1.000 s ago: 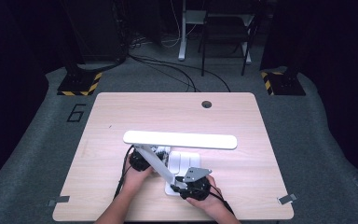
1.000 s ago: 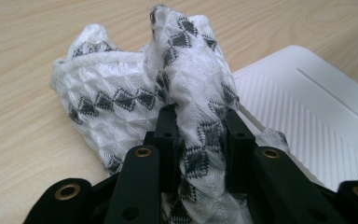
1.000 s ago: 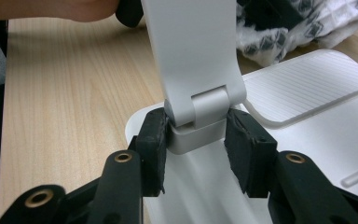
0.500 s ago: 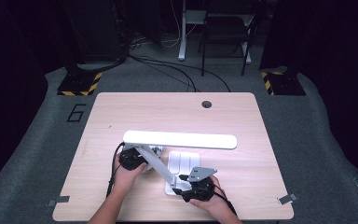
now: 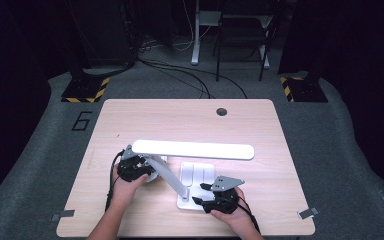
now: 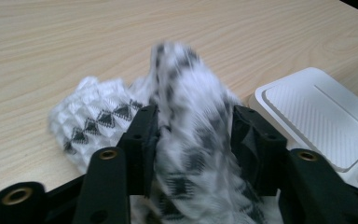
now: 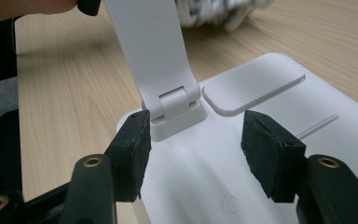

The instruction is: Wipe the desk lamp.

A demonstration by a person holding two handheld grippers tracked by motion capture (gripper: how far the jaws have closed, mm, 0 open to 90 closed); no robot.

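A: Where does the patterned cloth (image 6: pixel 186 140) lie?
B: On the counter (image 5: pixel 290 150), between the left tool's (image 6: pixel 193 140) jaws, which have just been opening, beside the lamp base (image 6: pixel 321 121).

A: And the right tool (image 7: pixel 193 140)?
B: Jaws apart over the lamp base, left pad beside the arm hinge (image 7: pixel 175 109).

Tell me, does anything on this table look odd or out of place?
One thing: a crumpled black-and-white patterned cloth lies bunched on the table beside the white desk lamp's base, between the left gripper's jaws, which have just been opening. The lamp itself stands upright and looks undamaged.
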